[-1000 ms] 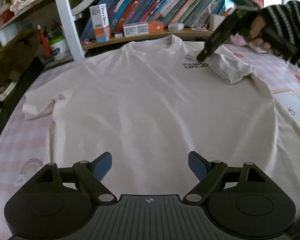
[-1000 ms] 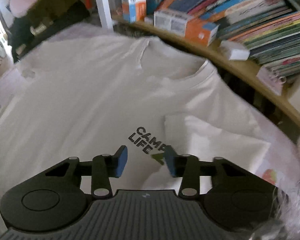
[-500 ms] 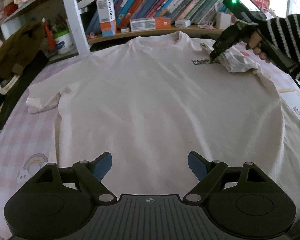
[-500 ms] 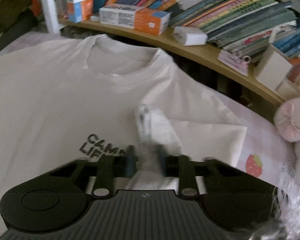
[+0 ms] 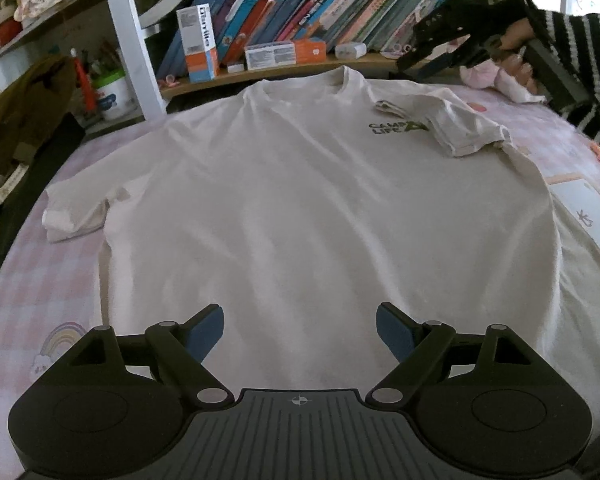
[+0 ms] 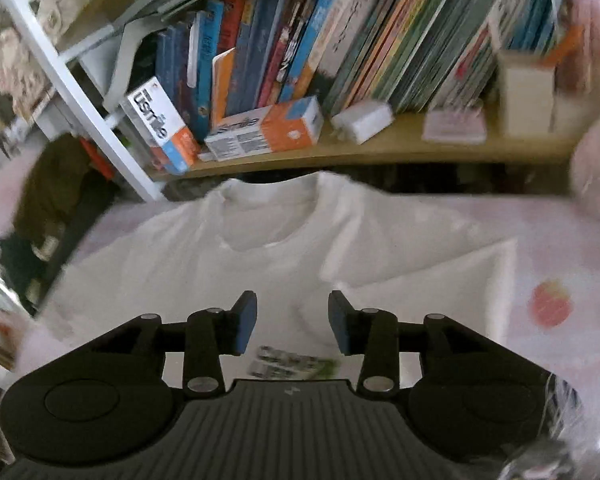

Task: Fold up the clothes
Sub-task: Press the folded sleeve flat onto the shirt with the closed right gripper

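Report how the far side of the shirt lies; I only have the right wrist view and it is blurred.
Observer: In the left wrist view, the unfolded sleeve on that side lies spread out on the pink checked bedding, not yet folded in.
Operator: Give me the left gripper.
Observer: The left gripper hovers over the hem of the T-shirt, jaws wide apart, nothing between them.
Operator: Check the folded sleeve from there.
Observer: The folded sleeve lies across the chest right beside the dark print, which is readable from here.
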The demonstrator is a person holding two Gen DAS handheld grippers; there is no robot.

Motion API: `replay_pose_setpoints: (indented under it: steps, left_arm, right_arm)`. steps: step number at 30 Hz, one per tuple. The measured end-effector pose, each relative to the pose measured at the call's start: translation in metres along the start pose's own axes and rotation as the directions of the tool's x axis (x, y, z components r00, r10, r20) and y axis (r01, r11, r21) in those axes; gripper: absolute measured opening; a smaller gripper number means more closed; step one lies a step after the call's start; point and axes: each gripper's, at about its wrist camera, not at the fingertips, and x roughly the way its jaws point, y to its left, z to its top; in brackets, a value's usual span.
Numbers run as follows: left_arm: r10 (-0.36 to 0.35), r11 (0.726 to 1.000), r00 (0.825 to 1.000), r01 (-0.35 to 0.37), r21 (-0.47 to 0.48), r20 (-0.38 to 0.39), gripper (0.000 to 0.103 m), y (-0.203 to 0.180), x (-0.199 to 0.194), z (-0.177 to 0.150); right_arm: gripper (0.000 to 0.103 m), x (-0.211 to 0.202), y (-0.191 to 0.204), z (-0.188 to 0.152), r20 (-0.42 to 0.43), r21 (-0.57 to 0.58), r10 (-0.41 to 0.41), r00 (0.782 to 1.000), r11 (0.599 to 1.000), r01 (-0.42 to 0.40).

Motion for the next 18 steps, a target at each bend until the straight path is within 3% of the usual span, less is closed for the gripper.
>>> replay_pose_setpoints:
  steps: [5,10,13,14,15,18]
  left_arm:
    - [0.003,1.0,1.0,-0.003,-0.021,0.006,0.086,0.002,0.001,0.001]
    - [-0.001,0.999,1.0,0.001,-0.034,0.008,0.086,0.002,0.002,0.004]
    - [-0.003,1.0,1.0,0.003,-0.013,0.017,0.086,-0.002,0.001,0.005]
    - [-0.003,1.0,1.0,0.003,-0.002,0.02,0.086,-0.003,0.0,0.005]
    - [-0.003,1.0,1.0,0.003,0.006,0.023,0.086,-0.004,-0.001,0.004]
    - [-0.001,1.0,1.0,0.0,0.016,0.027,0.086,-0.006,-0.002,0.004]
  right_arm:
    - [0.037,-0.014,0.017,-0.02,-0.037,-0.199,-0.085,0.996,0.977,0.076]
    - [0.04,-0.004,0.056,-0.064,-0.075,-0.438,-0.186,0.98,0.889,0.135]
    - [0.042,0.01,0.059,-0.08,-0.069,-0.485,-0.273,0.959,0.85,0.207]
    - [0.037,0.012,0.055,-0.081,-0.074,-0.461,-0.281,0.957,0.86,0.217]
    - [0.022,0.012,0.049,-0.08,-0.083,-0.422,-0.276,0.957,0.88,0.218]
    - [0.007,0.003,0.025,-0.064,-0.113,-0.24,-0.188,0.976,0.958,0.156]
